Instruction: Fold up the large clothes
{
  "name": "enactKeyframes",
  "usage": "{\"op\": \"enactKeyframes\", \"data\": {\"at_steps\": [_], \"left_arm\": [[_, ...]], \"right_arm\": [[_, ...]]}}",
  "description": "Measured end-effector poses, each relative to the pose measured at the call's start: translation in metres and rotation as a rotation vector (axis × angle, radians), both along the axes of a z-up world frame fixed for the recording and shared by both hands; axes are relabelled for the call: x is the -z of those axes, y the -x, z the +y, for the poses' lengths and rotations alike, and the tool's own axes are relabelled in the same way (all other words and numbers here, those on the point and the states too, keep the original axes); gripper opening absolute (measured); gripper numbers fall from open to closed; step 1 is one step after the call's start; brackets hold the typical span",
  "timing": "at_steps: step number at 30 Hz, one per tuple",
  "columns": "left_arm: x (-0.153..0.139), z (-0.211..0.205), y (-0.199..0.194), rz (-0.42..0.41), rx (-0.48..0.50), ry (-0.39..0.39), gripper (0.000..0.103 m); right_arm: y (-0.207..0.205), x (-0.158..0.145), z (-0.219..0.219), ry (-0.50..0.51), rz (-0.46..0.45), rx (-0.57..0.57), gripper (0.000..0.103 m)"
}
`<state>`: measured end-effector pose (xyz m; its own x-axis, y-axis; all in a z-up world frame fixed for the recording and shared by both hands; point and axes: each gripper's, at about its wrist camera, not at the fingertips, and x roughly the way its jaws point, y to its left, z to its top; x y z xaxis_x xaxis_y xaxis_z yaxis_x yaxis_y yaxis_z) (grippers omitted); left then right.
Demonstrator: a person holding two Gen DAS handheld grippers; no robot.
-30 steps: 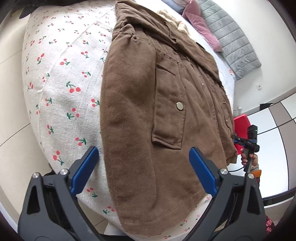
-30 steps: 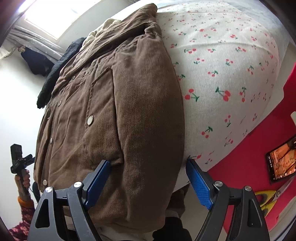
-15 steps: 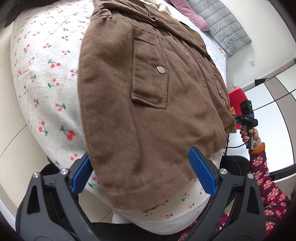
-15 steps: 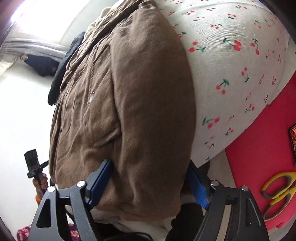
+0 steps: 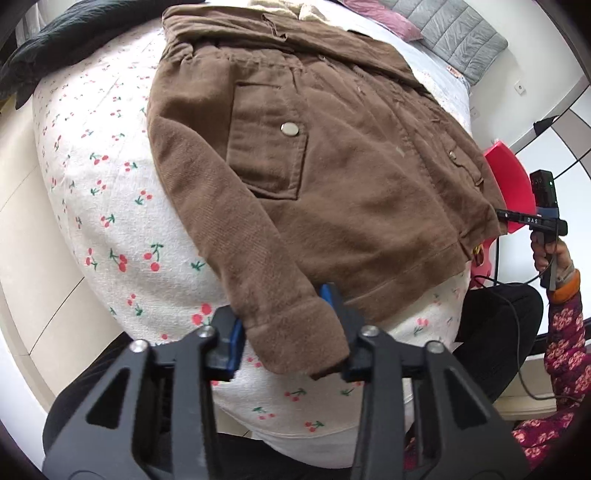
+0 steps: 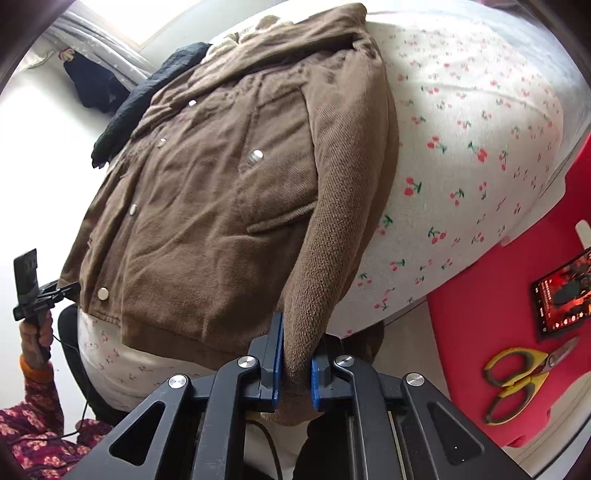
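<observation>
A bed (image 5: 110, 206) fills most of both views, its white sheet printed with small red cherries. At its far end lie a grey quilted blanket (image 5: 458, 33) and a pink pillow (image 5: 380, 18). Dark clothing (image 5: 66, 37) is heaped at the bed's far corner. The floor (image 5: 22, 229) has pale tiles, and a white wall (image 5: 535, 55) carries a socket. A red plastic stool (image 6: 491, 332) stands beside the bed, bearing yellow-handled scissors (image 6: 517, 376) and a lit phone (image 6: 561, 295). Daylight pours through a window (image 6: 147, 22) behind.
</observation>
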<state>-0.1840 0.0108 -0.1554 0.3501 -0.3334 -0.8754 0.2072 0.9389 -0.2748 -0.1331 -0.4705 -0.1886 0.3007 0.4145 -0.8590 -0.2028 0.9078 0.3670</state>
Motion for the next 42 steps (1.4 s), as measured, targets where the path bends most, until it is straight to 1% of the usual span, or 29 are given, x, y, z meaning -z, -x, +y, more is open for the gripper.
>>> {"op": "enactKeyframes", "data": {"at_steps": [1, 3, 9, 11, 14, 17, 21, 24, 27, 29, 31, 33, 34, 35, 36, 37, 38, 39, 40, 42], "left_arm": [[-0.004, -0.002, 0.001, -0.016, -0.006, -0.007, 0.032], [-0.013, -0.004, 0.001, -0.050, -0.021, -0.002, 0.028], [-0.063, 0.009, -0.014, -0.190, -0.088, 0.122, 0.023], [-0.080, 0.015, -0.028, -0.235, -0.120, 0.150, 0.023], [-0.100, 0.023, -0.057, -0.268, -0.150, 0.187, 0.023], [-0.112, 0.030, -0.097, -0.291, -0.181, 0.176, 0.022], [-0.111, 0.045, -0.158, -0.254, -0.237, 0.198, 0.023], [-0.092, 0.055, -0.208, -0.205, -0.283, 0.180, 0.023], [-0.066, 0.065, -0.246, -0.157, -0.323, 0.151, 0.025], [-0.048, 0.070, -0.267, -0.142, -0.342, 0.140, 0.028], [-0.032, 0.076, -0.284, -0.124, -0.351, 0.143, 0.034], [-0.018, 0.084, -0.299, -0.122, -0.344, 0.187, 0.039], [-0.013, 0.086, -0.302, -0.116, -0.341, 0.194, 0.042], [-0.011, 0.085, -0.304, -0.108, -0.337, 0.187, 0.042], [-0.011, 0.084, -0.304, -0.104, -0.329, 0.174, 0.044], [-0.013, 0.081, -0.302, -0.107, -0.318, 0.158, 0.048], [-0.016, 0.078, -0.297, -0.114, -0.300, 0.134, 0.051], [-0.020, 0.076, -0.293, -0.125, -0.286, 0.113, 0.058], [-0.026, 0.073, -0.285, -0.147, -0.271, 0.087, 0.069], [-0.038, 0.073, -0.272, -0.212, -0.244, 0.046, 0.086]], "right_arm": [[0.002, -0.004, 0.002, -0.006, -0.016, 0.002, 0.010], [0.006, -0.019, 0.001, -0.030, -0.053, 0.010, 0.009], [-0.002, -0.079, 0.006, -0.097, -0.192, 0.037, 0.009], [-0.012, -0.099, 0.006, -0.110, -0.235, 0.056, 0.009], [-0.037, -0.121, 0.008, -0.120, -0.274, 0.093, 0.009], [-0.075, -0.134, 0.017, -0.120, -0.291, 0.151, 0.009], [-0.130, -0.137, 0.011, -0.126, -0.279, 0.238, 0.009], [-0.175, -0.129, 0.009, -0.124, -0.246, 0.288, 0.009], [-0.213, -0.116, 0.005, -0.116, -0.216, 0.315, 0.009], [-0.235, -0.104, 0.002, -0.111, -0.207, 0.337, 0.010], [-0.255, -0.090, -0.003, -0.112, -0.189, 0.364, 0.011], [-0.271, -0.073, -0.009, -0.124, -0.168, 0.391, 0.016], [-0.278, -0.067, -0.011, -0.123, -0.158, 0.403, 0.017], [-0.282, -0.061, -0.013, -0.101, -0.157, 0.426, 0.021], [-0.284, -0.058, -0.015, -0.079, -0.165, 0.446, 0.027], [-0.284, -0.057, -0.018, -0.069, -0.175, 0.462, 0.031], [-0.284, -0.057, -0.020, -0.071, -0.179, 0.470, 0.042], [-0.281, -0.059, -0.022, -0.077, -0.185, 0.474, 0.054], [-0.277, -0.062, -0.022, -0.086, -0.198, 0.467, 0.058], [-0.266, -0.075, -0.021, -0.089, -0.230, 0.439, 0.063]]}}
